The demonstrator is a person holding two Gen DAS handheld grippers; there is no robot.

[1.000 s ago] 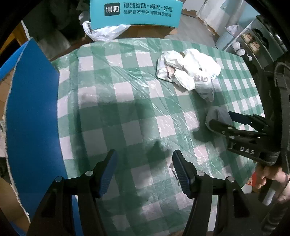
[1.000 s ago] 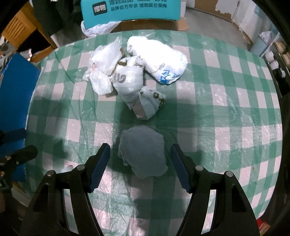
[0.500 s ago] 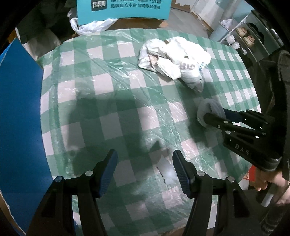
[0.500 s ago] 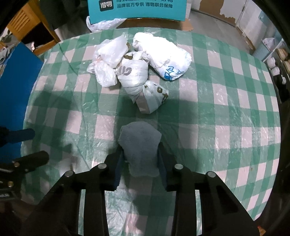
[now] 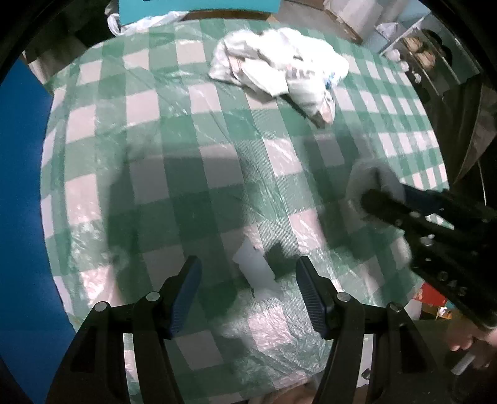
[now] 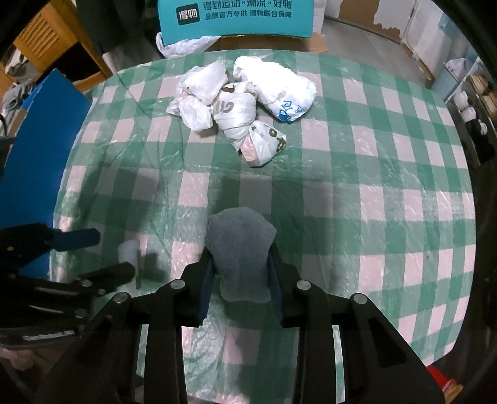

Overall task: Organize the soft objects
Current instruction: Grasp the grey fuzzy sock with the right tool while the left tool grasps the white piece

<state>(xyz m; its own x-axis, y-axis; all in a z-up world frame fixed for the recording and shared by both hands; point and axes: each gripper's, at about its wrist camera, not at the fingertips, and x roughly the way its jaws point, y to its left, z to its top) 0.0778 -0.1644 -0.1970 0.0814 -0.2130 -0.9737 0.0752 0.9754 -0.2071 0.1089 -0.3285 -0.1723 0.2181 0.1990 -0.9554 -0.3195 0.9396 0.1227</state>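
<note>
My right gripper (image 6: 240, 276) is shut on a grey cloth (image 6: 239, 245) and holds it above the near part of the green checked table (image 6: 372, 174). The cloth (image 5: 369, 180) and the right gripper (image 5: 385, 199) also show at the right of the left wrist view. A pile of white tied plastic bags (image 6: 242, 102) lies at the far middle of the table; it also shows in the left wrist view (image 5: 279, 71). My left gripper (image 5: 248, 292) is open and empty above the near table edge, over a small white scrap (image 5: 254, 267).
A blue board (image 6: 34, 146) stands along the table's left side. A teal box with white lettering (image 6: 236, 15) and a loose plastic bag (image 6: 183, 46) stand behind the table. Shelves with small items (image 5: 425, 52) are at the far right.
My right gripper closed on the grey cloth and lifted it off the table. My left gripper drew back toward the near edge, staying open.
</note>
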